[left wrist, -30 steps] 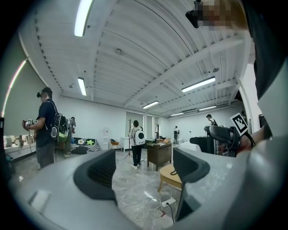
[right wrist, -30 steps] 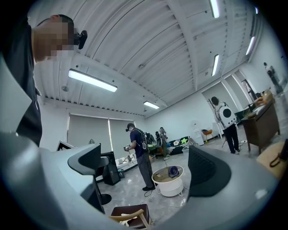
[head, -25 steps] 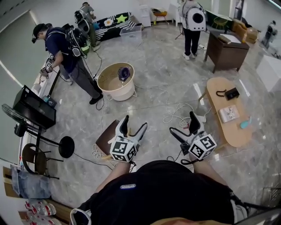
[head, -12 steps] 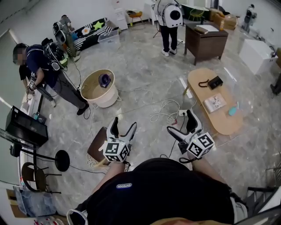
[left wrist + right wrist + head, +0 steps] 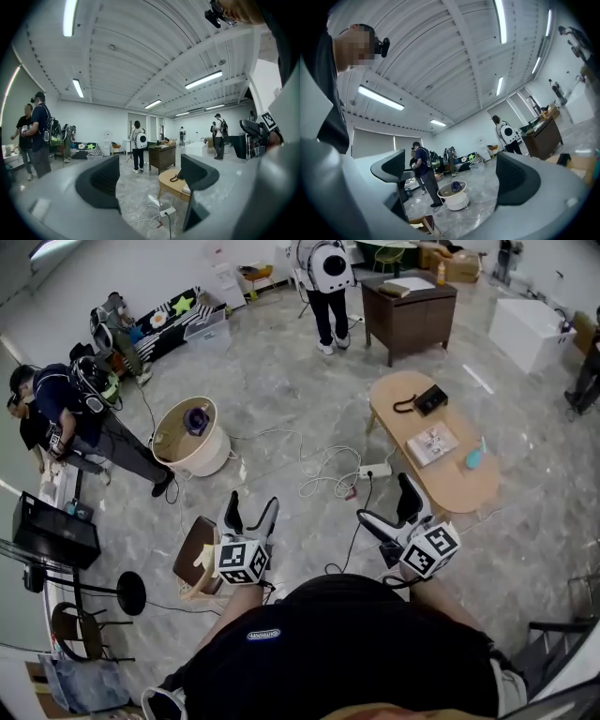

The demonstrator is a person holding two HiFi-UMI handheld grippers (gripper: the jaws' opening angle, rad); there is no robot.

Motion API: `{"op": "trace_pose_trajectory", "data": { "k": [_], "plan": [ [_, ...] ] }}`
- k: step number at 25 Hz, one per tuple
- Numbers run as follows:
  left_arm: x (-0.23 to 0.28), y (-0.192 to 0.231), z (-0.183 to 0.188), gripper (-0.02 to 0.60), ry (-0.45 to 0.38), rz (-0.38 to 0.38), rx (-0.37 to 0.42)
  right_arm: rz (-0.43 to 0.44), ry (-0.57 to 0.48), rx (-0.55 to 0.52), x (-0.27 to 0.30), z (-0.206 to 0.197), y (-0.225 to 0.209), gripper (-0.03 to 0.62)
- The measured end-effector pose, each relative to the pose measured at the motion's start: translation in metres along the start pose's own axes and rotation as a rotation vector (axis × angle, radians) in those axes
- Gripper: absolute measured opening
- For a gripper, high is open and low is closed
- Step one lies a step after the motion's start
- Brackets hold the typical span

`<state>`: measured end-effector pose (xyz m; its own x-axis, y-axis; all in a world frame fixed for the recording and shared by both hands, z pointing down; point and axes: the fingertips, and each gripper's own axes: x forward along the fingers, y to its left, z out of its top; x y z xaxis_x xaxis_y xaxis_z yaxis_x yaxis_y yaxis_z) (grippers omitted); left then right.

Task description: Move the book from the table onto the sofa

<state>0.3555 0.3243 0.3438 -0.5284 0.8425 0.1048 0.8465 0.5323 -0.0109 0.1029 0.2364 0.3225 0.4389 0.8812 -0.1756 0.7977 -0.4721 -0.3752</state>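
Compared with a second ago, the thin pale-covered book (image 5: pixel 432 443) sits nearer the middle of the head view. It lies flat on the light oval wooden table (image 5: pixel 457 491), between a black pouch (image 5: pixel 430 399) and a small teal object (image 5: pixel 473 457). I hold the left gripper (image 5: pixel 251 512) and right gripper (image 5: pixel 386 507) well short of it, jaws wide and empty. I judge I should close in first, then pinch the book's overhanging near edge squarely.

Grey marbled tile floor (image 5: pixel 281 371) spreads below white walls (image 5: pixel 122 268), with a dark brown wooden desk (image 5: pixel 409 315) at top right, a round cream tub (image 5: pixel 211 460) left of centre, a black round stool (image 5: pixel 125 593) lower left, and long ceiling strip lights (image 5: pixel 203 79) overhead.
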Motion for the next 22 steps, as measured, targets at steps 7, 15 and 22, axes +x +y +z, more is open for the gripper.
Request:
{"op": "trace_pose_trajectory", "data": {
  "k": [7,15,22],
  "plan": [
    [0.027,-0.071,0.012,0.396,-0.02,-0.01,0.022,-0.031,-0.024,-0.022,-0.058,0.027,-0.047,0.611],
    [0.066,-0.116,0.007,0.396,0.022,-0.072,0.036,-0.082,-0.026,-0.004,-0.095,0.033,-0.074,0.611],
    [0.105,-0.155,0.003,0.396,0.039,-0.175,0.049,-0.166,-0.028,0.0,-0.12,0.037,-0.102,0.611]
  ]
}}
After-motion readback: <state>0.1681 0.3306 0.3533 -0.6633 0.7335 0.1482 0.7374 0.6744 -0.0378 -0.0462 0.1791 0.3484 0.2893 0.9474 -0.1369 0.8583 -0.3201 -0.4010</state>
